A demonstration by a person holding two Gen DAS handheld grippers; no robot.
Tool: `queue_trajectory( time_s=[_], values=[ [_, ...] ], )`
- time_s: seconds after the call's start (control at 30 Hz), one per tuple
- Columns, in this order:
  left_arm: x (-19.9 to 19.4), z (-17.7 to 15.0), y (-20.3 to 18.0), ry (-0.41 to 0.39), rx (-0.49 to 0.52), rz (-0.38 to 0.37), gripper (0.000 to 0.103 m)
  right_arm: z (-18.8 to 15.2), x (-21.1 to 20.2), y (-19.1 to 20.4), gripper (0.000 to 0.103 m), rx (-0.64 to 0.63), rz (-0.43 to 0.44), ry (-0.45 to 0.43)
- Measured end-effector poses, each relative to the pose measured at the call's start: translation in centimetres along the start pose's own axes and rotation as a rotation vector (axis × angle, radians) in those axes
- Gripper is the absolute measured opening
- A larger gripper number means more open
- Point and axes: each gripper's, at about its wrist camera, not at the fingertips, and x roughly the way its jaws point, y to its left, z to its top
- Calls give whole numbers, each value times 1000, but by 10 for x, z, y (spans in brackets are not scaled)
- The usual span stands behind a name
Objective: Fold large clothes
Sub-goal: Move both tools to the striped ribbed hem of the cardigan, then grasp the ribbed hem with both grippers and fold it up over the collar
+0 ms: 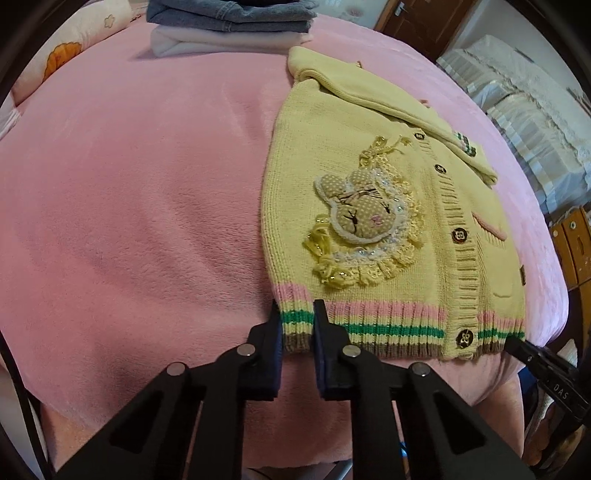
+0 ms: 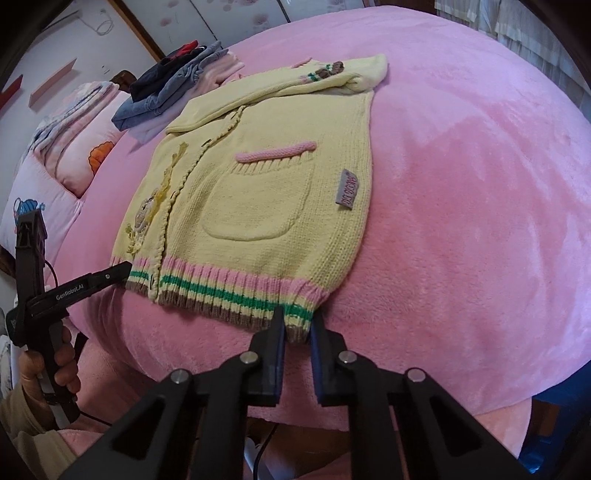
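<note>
A yellow knit cardigan with a bunny patch lies flat on the pink bed cover, sleeves folded across its top; it also shows in the right wrist view. Its striped hem faces me. My left gripper is open, its jaws either side of the hem's left corner. My right gripper is open, its jaws either side of the hem's right corner. The left gripper also shows in the right wrist view, and the right gripper's tip shows in the left wrist view.
A stack of folded clothes sits at the far side of the pink bed cover. Pillows lie to the left. A wooden door and white bedding stand to the right. The bed's front edge is just below the hem.
</note>
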Motion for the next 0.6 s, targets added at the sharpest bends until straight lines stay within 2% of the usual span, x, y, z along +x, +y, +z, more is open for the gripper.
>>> queue_trajectory(
  time_s=[0.13,0.3,0.47,0.6],
  values=[
    [-8,12,-7,63,93,0,9,5,-15,6,11,-66,-1,-32],
    [-25,37,-27,129,258,32,9,22,-40,7,11,-135,-2,-63],
    [-43,78,-42,149,261,-13,8,55,-63,3,11,-173,40,-67],
    [-57,130,-49,104,237,-33,8,96,-79,-7,11,-143,96,-98]
  ],
)
